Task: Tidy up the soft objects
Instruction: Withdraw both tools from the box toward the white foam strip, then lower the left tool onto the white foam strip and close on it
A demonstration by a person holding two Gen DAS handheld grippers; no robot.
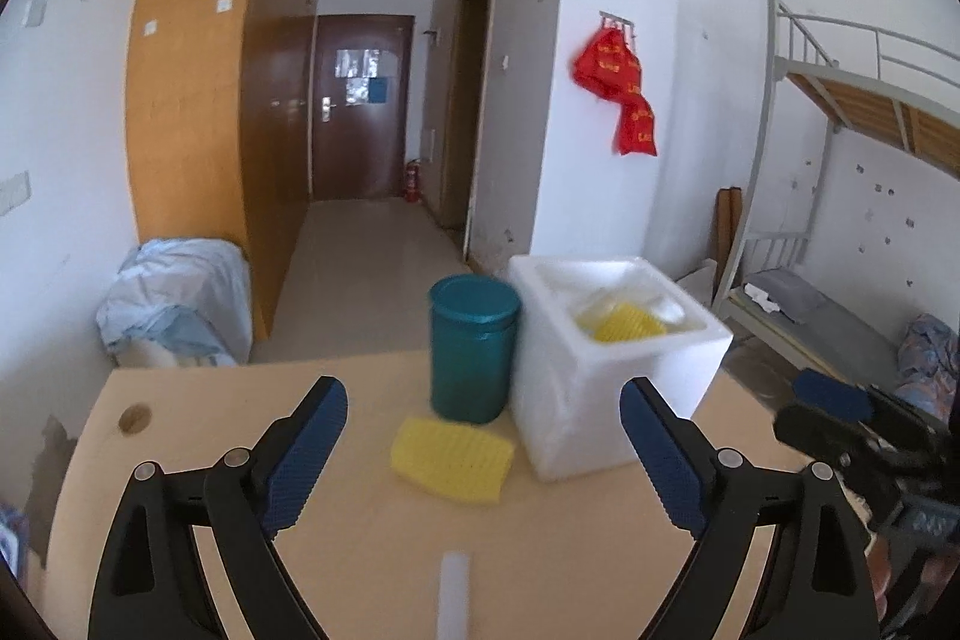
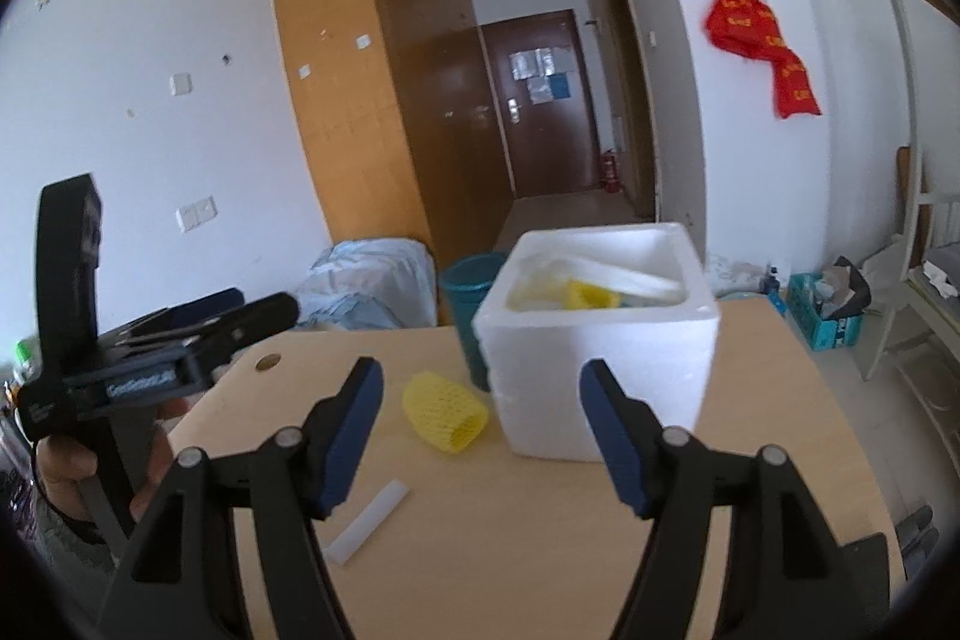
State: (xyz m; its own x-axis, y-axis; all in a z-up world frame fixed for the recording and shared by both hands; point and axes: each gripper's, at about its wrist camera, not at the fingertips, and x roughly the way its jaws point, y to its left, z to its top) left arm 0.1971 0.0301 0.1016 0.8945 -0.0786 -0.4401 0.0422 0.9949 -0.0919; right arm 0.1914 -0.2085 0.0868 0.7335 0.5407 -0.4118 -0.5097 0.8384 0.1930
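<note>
Left gripper (image 1: 483,451): nearest the left camera; black arms with blue padded fingers (image 1: 312,451) spread wide, nothing between them, hanging above the table.
Right gripper (image 2: 480,430): black arms, blue pads, jaws apart and empty, aimed at the white box.
Table (image 1: 360,550): pale wood top with a round hole near its far left corner.
White strip (image 2: 367,521): a short pale foam piece lying flat on the table close to the grippers.
Yellow foam net (image 1: 453,460): soft mesh sleeve lying on its side on the table, just in front of the teal can and beside the white box.
Teal can (image 1: 474,349): upright with its lid on, touching or nearly touching the box's left side.
White box (image 1: 606,370): open foam box on the table; a second yellow net (image 1: 624,325) and pale packing pieces lie inside.
Hand (image 2: 66,466): grips the left gripper's handle at the left edge of the right camera's view.
Writing: pale lettering on the left gripper's body, too blurred to read; yellow characters on the red bags (image 1: 618,91) hanging on the wall, unreadable.
</note>
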